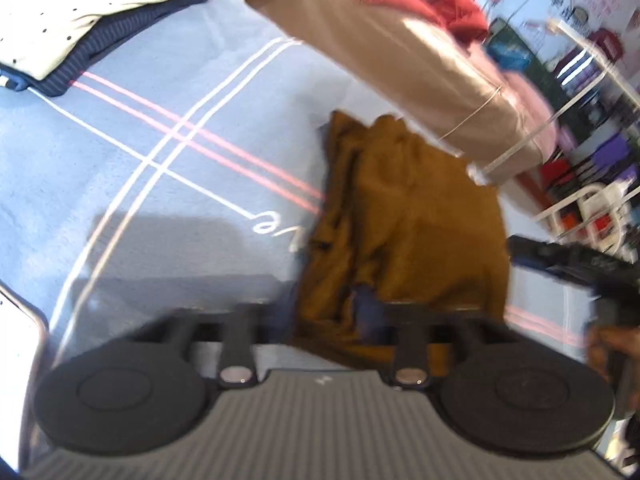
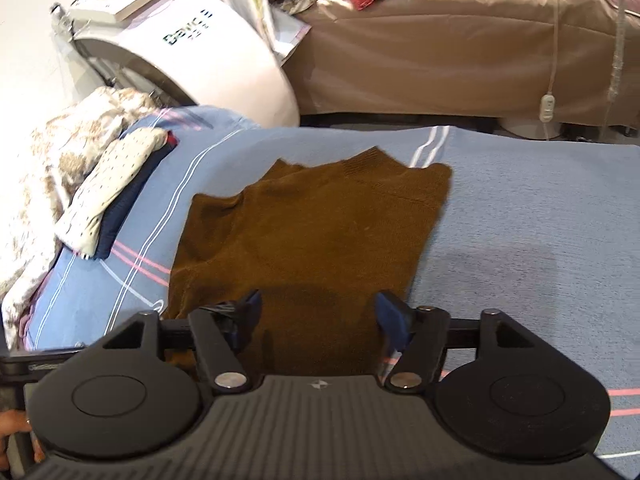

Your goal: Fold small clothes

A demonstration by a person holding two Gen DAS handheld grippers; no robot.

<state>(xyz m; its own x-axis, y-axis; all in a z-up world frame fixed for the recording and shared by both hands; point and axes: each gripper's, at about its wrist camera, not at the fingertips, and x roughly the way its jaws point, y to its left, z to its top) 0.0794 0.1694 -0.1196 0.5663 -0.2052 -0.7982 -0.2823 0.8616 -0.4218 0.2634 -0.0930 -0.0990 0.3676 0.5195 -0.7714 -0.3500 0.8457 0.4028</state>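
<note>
A brown knit garment point(image 2: 312, 232) lies partly folded on the blue striped blanket point(image 2: 520, 220). My right gripper point(image 2: 318, 314) is open, its jaws wide apart just above the garment's near edge, and holds nothing. In the blurred left wrist view the same brown garment point(image 1: 408, 224) lies ahead. My left gripper point(image 1: 320, 312) is open low over its near left edge, and its fingertips are hard to make out. The right gripper's body point(image 1: 576, 264) shows at the right edge of that view.
A stack of folded clothes, a dotted cream piece point(image 2: 116, 184) on a navy one, sits at the blanket's left; it also shows in the left wrist view point(image 1: 92, 4). A white machine point(image 2: 188, 40) and a tan bed point(image 2: 440, 52) with a red cloth stand behind.
</note>
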